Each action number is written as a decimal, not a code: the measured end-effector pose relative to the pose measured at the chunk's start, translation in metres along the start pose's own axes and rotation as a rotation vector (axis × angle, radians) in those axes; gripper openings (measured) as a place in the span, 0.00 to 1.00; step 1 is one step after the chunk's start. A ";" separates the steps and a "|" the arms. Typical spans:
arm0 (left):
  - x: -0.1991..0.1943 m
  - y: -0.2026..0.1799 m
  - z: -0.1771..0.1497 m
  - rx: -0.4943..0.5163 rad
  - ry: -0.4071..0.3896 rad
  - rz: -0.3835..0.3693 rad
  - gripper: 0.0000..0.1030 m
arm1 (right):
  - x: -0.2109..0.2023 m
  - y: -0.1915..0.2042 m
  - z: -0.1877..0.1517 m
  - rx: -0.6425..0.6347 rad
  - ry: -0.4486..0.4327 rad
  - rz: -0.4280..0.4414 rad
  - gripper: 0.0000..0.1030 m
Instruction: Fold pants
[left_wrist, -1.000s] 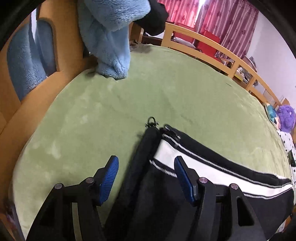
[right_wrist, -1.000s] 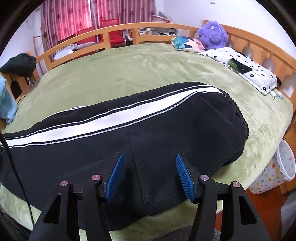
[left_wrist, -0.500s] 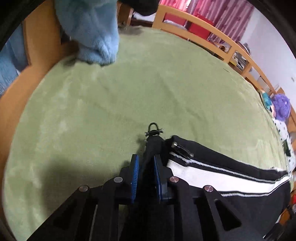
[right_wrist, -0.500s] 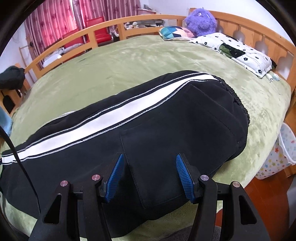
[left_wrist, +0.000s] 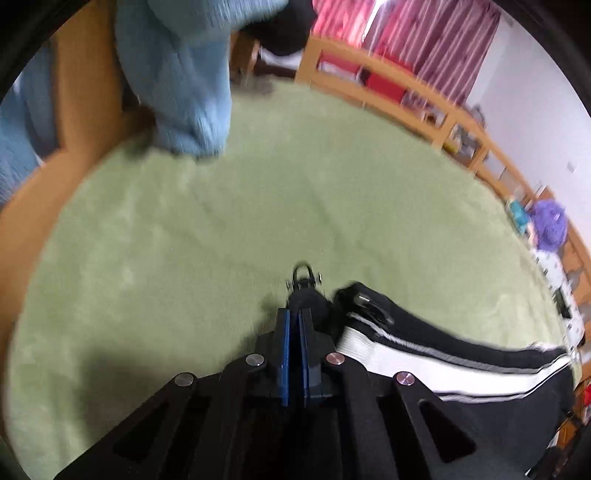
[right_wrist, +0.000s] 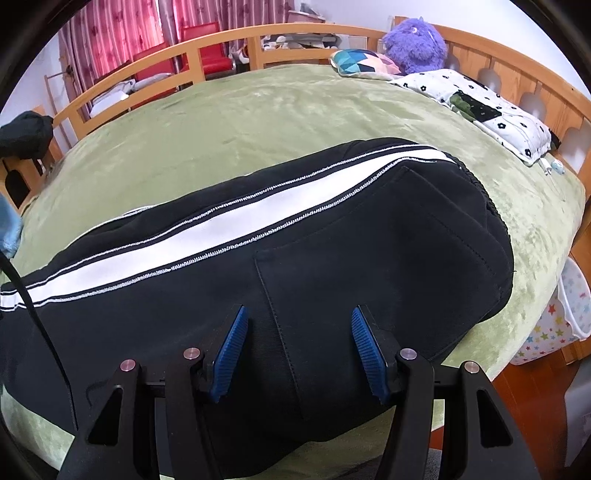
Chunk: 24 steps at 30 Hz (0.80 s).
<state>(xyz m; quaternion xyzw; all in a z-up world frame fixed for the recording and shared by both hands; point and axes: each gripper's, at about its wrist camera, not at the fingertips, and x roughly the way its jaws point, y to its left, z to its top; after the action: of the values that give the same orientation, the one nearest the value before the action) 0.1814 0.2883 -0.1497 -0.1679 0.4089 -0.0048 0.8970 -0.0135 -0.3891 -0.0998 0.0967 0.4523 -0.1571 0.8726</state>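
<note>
- Green plush bed (right_wrist: 258, 110) with a wooden rail carries the pants (right_wrist: 332, 240), lying flat near the front edge, white side stripe uppermost.
- Left claw (left_wrist: 294, 332) is pressed together, pinching the black cuff end of the pants (left_wrist: 424, 354); its jaws have just been closing onto the fabric.
- Right claw (right_wrist: 297, 350) is spread, hovering over the seat pocket and gripping nothing.
- Judgement: fabric looks soft, limp and light, so it will sag. Hold it at the cuff and waistband.
- Ample open bed lies beyond; a blue fleece (left_wrist: 184, 74) hangs at the far corner.
</note>
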 end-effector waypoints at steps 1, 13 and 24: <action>-0.010 0.002 0.003 -0.020 -0.016 -0.020 0.05 | -0.001 0.000 -0.001 0.004 -0.004 0.004 0.56; -0.012 0.000 -0.002 -0.017 0.010 0.194 0.18 | -0.009 -0.004 -0.003 0.010 -0.024 0.035 0.56; -0.058 -0.089 -0.045 -0.029 0.017 0.074 0.48 | -0.036 -0.075 0.008 0.039 -0.109 -0.098 0.82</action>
<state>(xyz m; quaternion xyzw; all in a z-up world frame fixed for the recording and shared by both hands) 0.1212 0.1994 -0.1081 -0.1658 0.4227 0.0331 0.8904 -0.0542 -0.4547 -0.0677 0.0826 0.4051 -0.2135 0.8852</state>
